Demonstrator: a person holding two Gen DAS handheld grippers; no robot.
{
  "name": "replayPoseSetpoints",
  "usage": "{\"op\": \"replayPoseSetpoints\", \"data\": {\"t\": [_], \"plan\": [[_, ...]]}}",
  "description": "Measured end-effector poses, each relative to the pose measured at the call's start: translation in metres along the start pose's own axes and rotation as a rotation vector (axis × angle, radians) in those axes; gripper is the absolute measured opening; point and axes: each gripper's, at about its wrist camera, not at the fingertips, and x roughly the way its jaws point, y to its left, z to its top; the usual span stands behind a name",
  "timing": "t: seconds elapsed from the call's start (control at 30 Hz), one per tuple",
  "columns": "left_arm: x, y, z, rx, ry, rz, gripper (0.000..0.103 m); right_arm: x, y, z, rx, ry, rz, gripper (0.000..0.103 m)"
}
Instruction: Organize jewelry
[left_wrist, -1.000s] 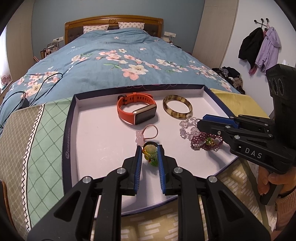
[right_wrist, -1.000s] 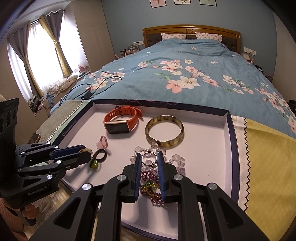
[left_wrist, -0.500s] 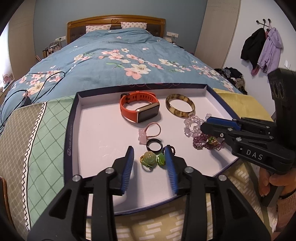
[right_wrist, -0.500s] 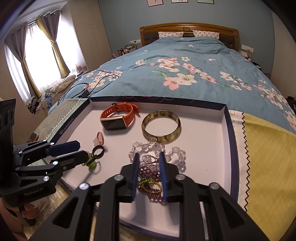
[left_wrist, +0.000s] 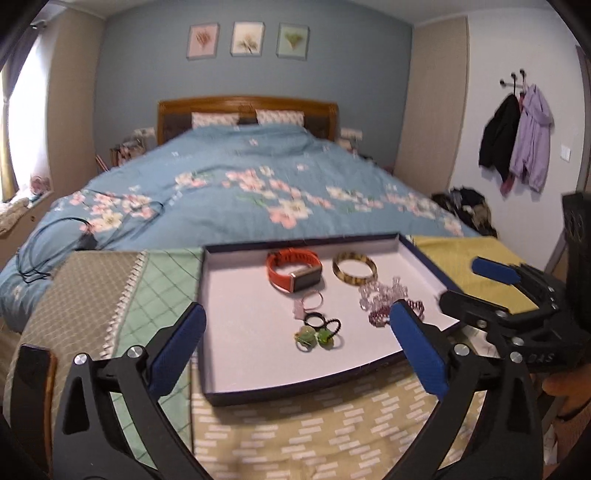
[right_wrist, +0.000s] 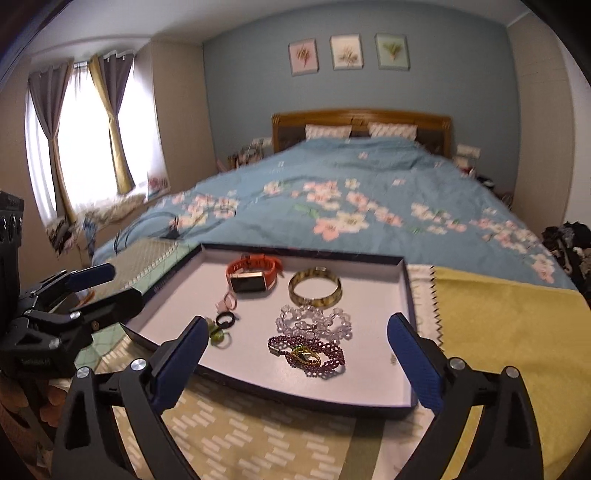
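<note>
A shallow box tray (left_wrist: 236, 365) (right_wrist: 402, 295) with a white floor lies at the foot of the bed. In it are an orange watch (left_wrist: 293, 273) (right_wrist: 253, 277), a horn bangle (left_wrist: 354, 271) (right_wrist: 314, 290), clear beads (left_wrist: 382, 293) (right_wrist: 314, 321), a purple bead bracelet (left_wrist: 384, 314) (right_wrist: 310, 354), a pink ring (left_wrist: 308, 302) (right_wrist: 229, 302), a black ring (left_wrist: 314, 319) (right_wrist: 225, 319) and green rings (left_wrist: 314, 336) (right_wrist: 218, 334). My left gripper (left_wrist: 299, 343) (right_wrist: 107, 284) is wide open and empty, in front of the tray. My right gripper (right_wrist: 295, 350) (left_wrist: 476, 284) is wide open and empty.
The bed with a blue floral quilt (left_wrist: 258, 184) stretches behind the tray. A black cable (left_wrist: 74, 236) lies on it at the left. Patterned cloths (left_wrist: 103, 295) and a yellow cloth (right_wrist: 498, 317) lie around the tray. Coats (left_wrist: 517, 140) hang on the right wall.
Both grippers have opened wide and pulled back and up from the tray. The green rings and the purple bracelet, earlier between the fingers, now lie loose in the tray.
</note>
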Motion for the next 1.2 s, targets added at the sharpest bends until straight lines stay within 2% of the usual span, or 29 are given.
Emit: {"op": "replayPoseSetpoints", "data": {"t": [0.2, 0.33, 0.6, 0.8, 1.2], "plan": [[-0.047, 0.002, -0.006, -0.004, -0.143, 0.030, 0.098, -0.033, 0.004, -0.011, 0.003, -0.117, -0.068, 0.096], [-0.069, 0.000, -0.012, -0.004, -0.201, 0.058, 0.098, -0.050, 0.011, -0.019, -0.012, -0.169, -0.093, 0.096], [-0.096, -0.010, -0.019, -0.015, -0.268, 0.101, 0.098, -0.075, 0.020, -0.031, -0.007, -0.235, -0.109, 0.096], [-0.102, -0.021, -0.024, -0.002, -0.278, 0.104, 0.098, -0.091, 0.022, -0.032, -0.007, -0.307, -0.138, 0.096], [-0.104, -0.024, -0.024, -0.038, -0.269, 0.112, 0.098, -0.100, 0.022, -0.030, -0.007, -0.345, -0.170, 0.096]]}}
